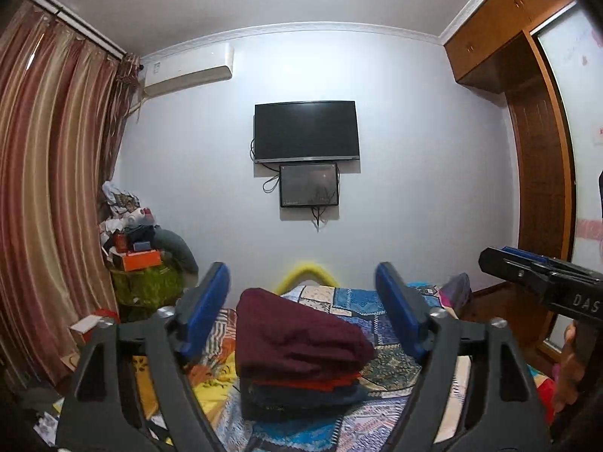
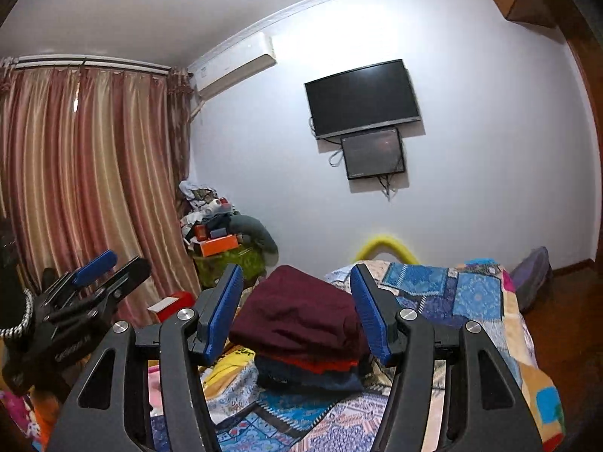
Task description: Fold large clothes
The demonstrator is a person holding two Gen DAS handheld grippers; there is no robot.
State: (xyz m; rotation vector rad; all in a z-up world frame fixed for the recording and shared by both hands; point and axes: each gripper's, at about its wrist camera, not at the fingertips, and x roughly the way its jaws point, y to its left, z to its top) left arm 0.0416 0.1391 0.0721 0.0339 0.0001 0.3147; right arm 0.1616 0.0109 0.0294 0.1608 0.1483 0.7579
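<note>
A stack of folded clothes lies on the patchwork bedspread [image 1: 358, 301]: a maroon garment [image 1: 297, 331] on top, a red one [image 1: 309, 380] under it, a dark blue one [image 1: 301, 399] at the bottom. My left gripper [image 1: 301, 286] is open and empty, held above and in front of the stack. The same stack [image 2: 301, 320] shows in the right wrist view, with my right gripper [image 2: 296, 282] open and empty in front of it. The right gripper also shows at the right edge of the left wrist view [image 1: 535, 278]. The left gripper shows at the left of the right wrist view [image 2: 101, 275].
A cluttered green stand with boxes [image 1: 143, 263] stands left of the bed by striped curtains [image 1: 49, 188]. A TV [image 1: 305, 132] and a smaller screen [image 1: 309, 184] hang on the far wall. A wooden wardrobe [image 1: 539, 169] is at the right. A yellow bed rail [image 1: 305, 271] is behind the bed.
</note>
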